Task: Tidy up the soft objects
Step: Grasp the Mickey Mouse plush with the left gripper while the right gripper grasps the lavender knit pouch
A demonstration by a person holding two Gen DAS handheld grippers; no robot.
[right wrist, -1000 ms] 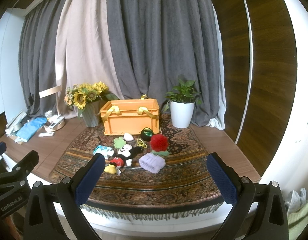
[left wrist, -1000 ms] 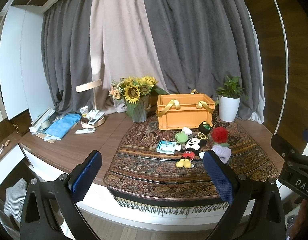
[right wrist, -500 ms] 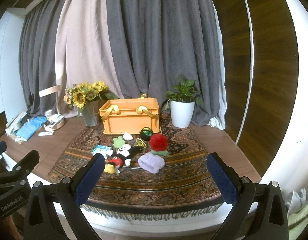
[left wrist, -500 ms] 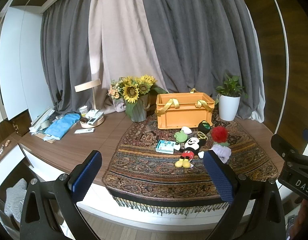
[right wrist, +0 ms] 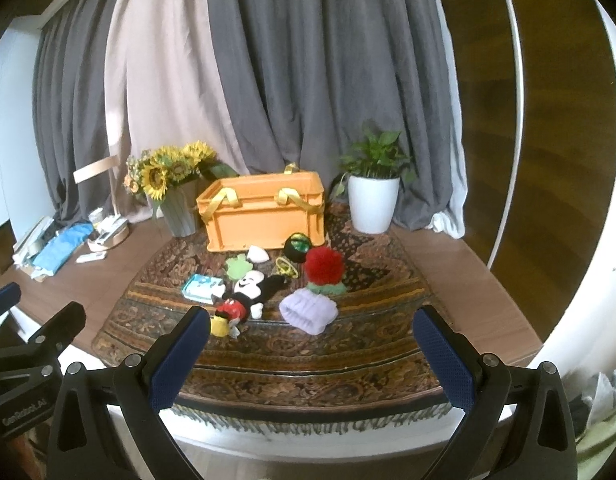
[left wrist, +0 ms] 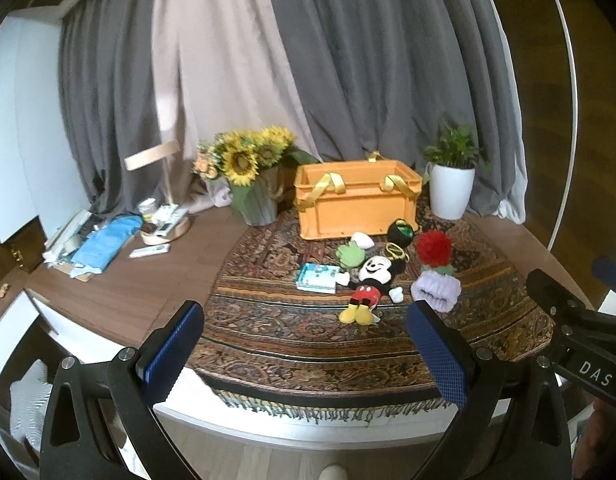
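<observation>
An orange crate (left wrist: 358, 204) (right wrist: 263, 216) with yellow ribbon handles stands at the back of a patterned rug (left wrist: 291, 332) (right wrist: 348, 340). In front of it lie a Mickey Mouse plush (left wrist: 370, 282) (right wrist: 243, 296), a lilac knit hat (left wrist: 436, 291) (right wrist: 308, 312), a red pompom (left wrist: 433, 246) (right wrist: 324, 266), a green soft piece (left wrist: 350, 255) (right wrist: 237, 267), a black-green toy (left wrist: 402, 232) (right wrist: 297, 245) and a light blue packet (left wrist: 318, 278) (right wrist: 201, 288). My left gripper (left wrist: 305, 346) and right gripper (right wrist: 312, 352) are both open and empty, held before the table's front edge.
A sunflower vase (left wrist: 255, 200) (right wrist: 179, 212) stands left of the crate, a white potted plant (left wrist: 451, 192) (right wrist: 374, 204) right of it. A lamp (left wrist: 167, 184), remotes and a blue cloth (left wrist: 105, 242) clutter the table's left side. Curtains hang behind.
Both grippers have moved a little closer to the table; the rug and toys look slightly larger. Nothing on the table has moved.
</observation>
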